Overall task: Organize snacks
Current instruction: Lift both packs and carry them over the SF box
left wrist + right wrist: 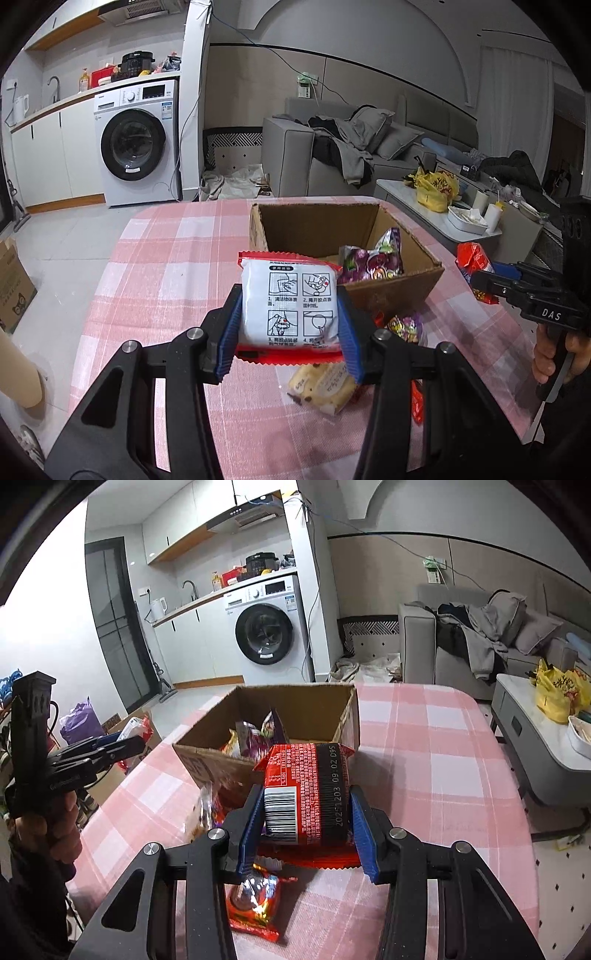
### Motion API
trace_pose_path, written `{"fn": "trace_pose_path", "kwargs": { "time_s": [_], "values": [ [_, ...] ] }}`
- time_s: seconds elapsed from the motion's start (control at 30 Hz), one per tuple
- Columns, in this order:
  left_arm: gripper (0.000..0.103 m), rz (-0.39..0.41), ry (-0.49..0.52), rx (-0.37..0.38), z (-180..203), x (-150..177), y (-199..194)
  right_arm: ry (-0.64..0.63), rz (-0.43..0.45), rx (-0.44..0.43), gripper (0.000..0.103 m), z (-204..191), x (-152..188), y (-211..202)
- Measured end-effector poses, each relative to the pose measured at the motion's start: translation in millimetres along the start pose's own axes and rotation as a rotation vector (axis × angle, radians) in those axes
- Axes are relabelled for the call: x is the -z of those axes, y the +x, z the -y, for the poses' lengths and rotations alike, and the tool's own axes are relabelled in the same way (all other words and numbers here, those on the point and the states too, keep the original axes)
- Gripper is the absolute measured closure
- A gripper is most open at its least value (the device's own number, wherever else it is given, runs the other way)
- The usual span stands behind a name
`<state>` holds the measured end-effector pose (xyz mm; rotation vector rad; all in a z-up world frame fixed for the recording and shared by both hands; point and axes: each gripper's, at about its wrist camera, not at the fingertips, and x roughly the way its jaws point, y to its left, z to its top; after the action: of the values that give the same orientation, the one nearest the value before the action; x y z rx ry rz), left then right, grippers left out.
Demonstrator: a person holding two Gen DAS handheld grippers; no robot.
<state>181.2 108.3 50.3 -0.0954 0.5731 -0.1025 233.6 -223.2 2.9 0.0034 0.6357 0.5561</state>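
Nearest in the left wrist view, the left gripper [290, 325] clamps a puffy white packet [289, 304] with red crimped edges and printed instruction panels between its ribbed blue pads, lifted clear of the surface [177, 266], which wears a soft pink-and-white checked cloth. Below it lies a glossy pale-yellow bun wrapper [321, 389]. The right gripper [308, 825] likewise squeezes a red foil packet [308, 794] with a barcode and date stamp, held above a shiny crumpled red wrapper [255, 904]. Both grippers tilt downward toward the table. Beyond stands an open corrugated cardboard box [391, 291], flaps up, holding a purple foil snack bag [371, 262]. A hand [561, 354] curls around the right gripper's black handle at the right edge.
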Motion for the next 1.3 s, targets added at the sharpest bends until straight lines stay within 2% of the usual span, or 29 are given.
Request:
{"fn": "trace_pose_path", "kwargs": {
  "time_s": [0.27, 0.9, 1.2, 1.3],
  "values": [
    [0.059, 0.01, 0.011, -0.004, 5.8, -13.6, 6.5, 0.008, 0.034, -0.013, 0.058, -4.2, -20.4, 3.2],
    [0.059, -0.023, 0.026, 0.011, 13.0, -46.2, 65.3, 0.078, 0.012, -0.032, 0.058, 4.2, -49.4, 47.4],
    [0.059, -0.039, 0.028, 0.028, 18.1, -61.2, 101.7, 0.03, -0.032, -0.053, 0.058, -8.8, -61.6, 76.3],
    [0.059, -0.046, 0.039, 0.038, 20.7, -62.4, 113.1, 0.008, -0.044, -0.033, 0.058, -11.1, -62.3, 87.1]
  ]
}}
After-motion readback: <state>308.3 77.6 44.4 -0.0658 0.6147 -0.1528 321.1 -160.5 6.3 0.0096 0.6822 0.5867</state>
